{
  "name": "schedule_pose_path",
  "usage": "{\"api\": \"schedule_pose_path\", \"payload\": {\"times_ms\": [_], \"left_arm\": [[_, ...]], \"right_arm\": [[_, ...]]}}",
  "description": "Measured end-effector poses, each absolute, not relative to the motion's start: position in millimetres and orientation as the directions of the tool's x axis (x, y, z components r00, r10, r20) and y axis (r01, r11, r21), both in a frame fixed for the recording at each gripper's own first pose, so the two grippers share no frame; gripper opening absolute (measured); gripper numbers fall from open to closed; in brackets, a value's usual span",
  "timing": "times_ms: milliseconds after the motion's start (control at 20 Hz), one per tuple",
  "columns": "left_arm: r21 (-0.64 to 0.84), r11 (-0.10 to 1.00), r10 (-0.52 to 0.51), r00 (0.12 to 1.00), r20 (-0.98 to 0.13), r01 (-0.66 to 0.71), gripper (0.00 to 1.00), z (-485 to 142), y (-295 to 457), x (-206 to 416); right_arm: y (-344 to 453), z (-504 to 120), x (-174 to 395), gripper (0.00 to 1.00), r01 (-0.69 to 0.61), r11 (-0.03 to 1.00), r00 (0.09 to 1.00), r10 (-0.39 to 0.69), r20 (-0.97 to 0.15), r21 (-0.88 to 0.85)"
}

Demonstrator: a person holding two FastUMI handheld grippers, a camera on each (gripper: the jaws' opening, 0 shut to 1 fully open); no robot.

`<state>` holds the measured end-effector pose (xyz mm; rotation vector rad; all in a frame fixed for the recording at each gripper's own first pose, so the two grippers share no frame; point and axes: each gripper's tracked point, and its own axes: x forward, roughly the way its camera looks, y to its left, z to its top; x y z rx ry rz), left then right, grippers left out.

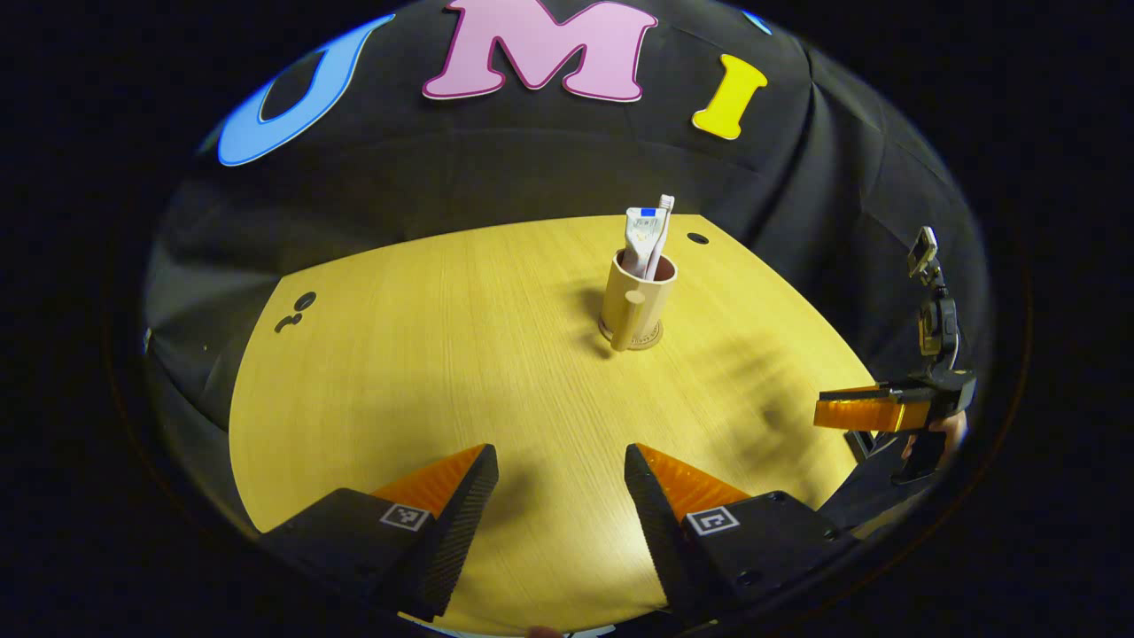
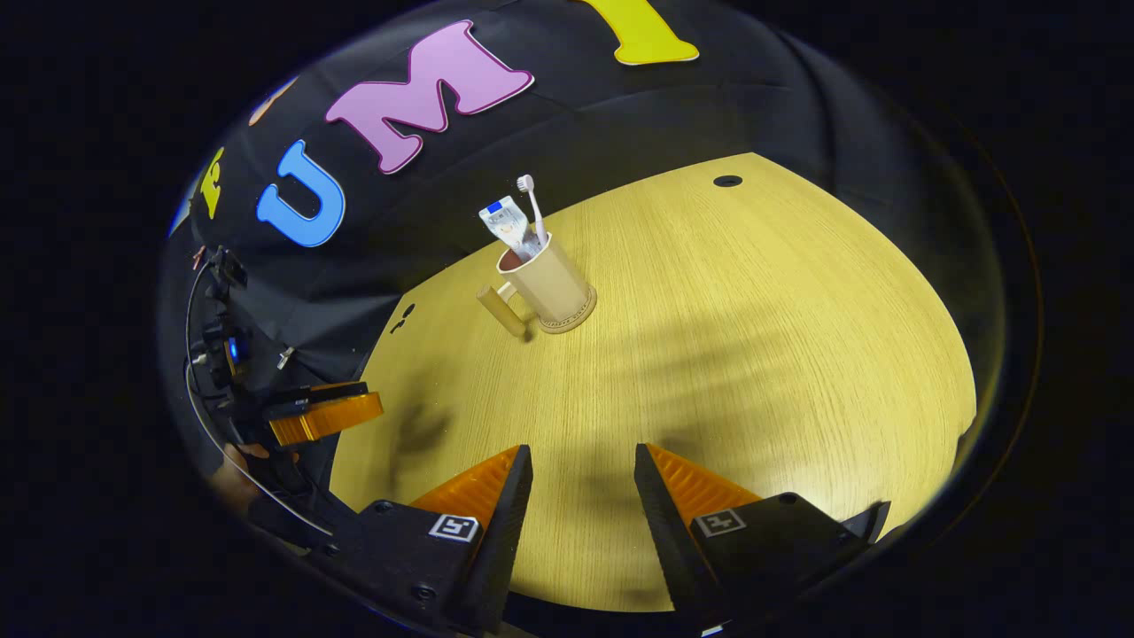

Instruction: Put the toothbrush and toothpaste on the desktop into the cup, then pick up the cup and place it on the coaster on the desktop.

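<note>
In the left gripper view, the left gripper (image 1: 560, 496) hangs over the wooden desktop (image 1: 425, 372) with its fingers spread and nothing between them. Ahead of it and slightly right stands the cup (image 1: 636, 306) — a beige mug with a stubby handle facing the tongs, seated on the round coaster (image 1: 631, 342). The white toothpaste (image 1: 640, 237) tube and toothbrush (image 1: 661, 232) stick up from it. Far right, the right gripper (image 2: 580, 505) — also parted, holding nothing — sits well short of the cup.
</note>
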<state>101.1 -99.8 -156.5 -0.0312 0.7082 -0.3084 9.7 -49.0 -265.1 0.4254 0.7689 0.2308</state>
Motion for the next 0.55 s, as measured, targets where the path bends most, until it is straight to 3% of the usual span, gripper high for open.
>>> {"api": "schedule_pose_path", "payload": {"times_ms": [550], "left_arm": [[-0.214,0.959,-0.283,0.682,-0.674,0.187,0.89,-195.3,-96.1,61.0]], "right_arm": [[-21.4,-262.0,0.1,0.72,-0.054,0.889,0.689,0.364,-0.627,0.456]]}}
